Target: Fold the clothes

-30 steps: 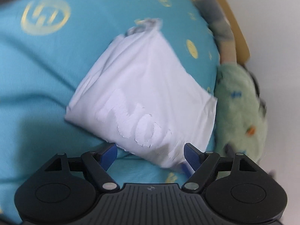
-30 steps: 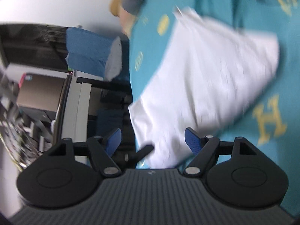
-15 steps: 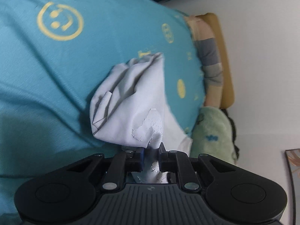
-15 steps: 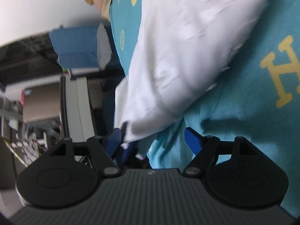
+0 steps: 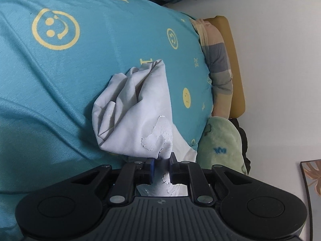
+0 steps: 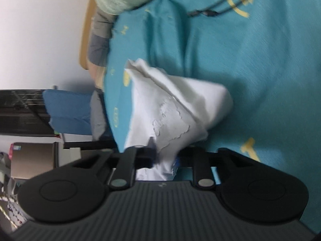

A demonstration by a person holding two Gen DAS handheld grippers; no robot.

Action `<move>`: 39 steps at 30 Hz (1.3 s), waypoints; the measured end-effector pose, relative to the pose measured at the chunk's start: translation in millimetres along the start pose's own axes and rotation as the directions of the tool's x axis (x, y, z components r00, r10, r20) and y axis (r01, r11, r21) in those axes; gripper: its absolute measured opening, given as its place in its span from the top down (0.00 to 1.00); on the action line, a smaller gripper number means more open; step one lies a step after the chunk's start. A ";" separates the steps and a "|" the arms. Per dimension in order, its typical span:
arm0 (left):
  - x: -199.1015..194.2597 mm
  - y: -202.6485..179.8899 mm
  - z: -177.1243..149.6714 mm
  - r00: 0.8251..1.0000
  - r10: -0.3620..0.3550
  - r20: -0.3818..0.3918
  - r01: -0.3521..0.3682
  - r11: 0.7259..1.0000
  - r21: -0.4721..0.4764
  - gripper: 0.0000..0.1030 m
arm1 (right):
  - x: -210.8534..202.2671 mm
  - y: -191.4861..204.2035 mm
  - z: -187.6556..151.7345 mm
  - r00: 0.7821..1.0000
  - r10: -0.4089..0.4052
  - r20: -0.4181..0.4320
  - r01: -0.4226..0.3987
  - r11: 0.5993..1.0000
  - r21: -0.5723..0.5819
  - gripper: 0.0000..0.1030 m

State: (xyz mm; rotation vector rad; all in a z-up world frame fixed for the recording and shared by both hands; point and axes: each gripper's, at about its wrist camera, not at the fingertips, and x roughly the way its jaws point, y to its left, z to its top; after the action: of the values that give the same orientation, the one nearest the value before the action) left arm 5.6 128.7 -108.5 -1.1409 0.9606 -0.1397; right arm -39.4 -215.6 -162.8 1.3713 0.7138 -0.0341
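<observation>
Both claws clamped on the shirt [image 5: 138, 110]: left claw [image 5: 161, 168] and right claw [image 6: 166, 160] each pinch an edge at frame bottom. Shirt hangs bunched over the bed [image 5: 60, 80], mid-frame. Not a flat fold now; laying flat and squaring remain.

Left gripper [image 5: 161, 169]: matte black body, ribbed central housing with a small round emblem, round domed discs either side, silver pivot screws on the linkage arms, blue finger pads [image 5: 152, 168]. Right gripper [image 6: 165, 160]: same build, black ribbed housing, silver screws, blue at the tips.
</observation>
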 end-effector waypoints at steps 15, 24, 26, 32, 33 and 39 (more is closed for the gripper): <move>-38.9 -182.0 -78.5 0.982 -0.128 -0.136 0.152 0.971 0.182 0.87 | -193.2 108.1 51.0 0.973 0.143 0.182 -0.107 0.975 -0.195 0.86; 23.1 -317.2 -244.9 0.874 -0.230 -0.427 0.363 0.895 0.259 0.88 | -393.9 98.7 138.0 0.856 0.118 0.503 -0.015 0.979 -0.203 0.86; 29.7 -354.3 -282.0 0.831 -0.287 -0.475 0.439 0.865 0.245 0.88 | -440.5 107.6 158.1 0.811 0.168 0.561 -0.033 0.969 -0.243 0.86; 62.8 -407.0 -378.9 0.747 -0.330 -0.577 0.577 0.753 0.317 0.88 | -513.5 88.6 169.2 0.701 0.188 0.688 0.032 0.955 -0.294 0.86; 70.5 -406.5 -393.5 0.743 -0.314 -0.591 0.582 0.740 0.337 0.88 | -514.1 74.3 166.2 0.699 0.162 0.697 0.054 0.959 -0.277 0.86; 95.6 -344.9 -446.5 0.777 -0.147 -0.612 0.532 0.673 0.514 0.91 | -518.0 -11.4 148.3 0.672 0.004 0.740 0.187 0.967 -0.174 0.85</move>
State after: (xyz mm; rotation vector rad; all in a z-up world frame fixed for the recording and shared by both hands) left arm -126.9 -394.5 81.7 -0.5823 1.0207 -1.1025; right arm -388.7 -546.6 79.7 0.9564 0.0797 -0.5489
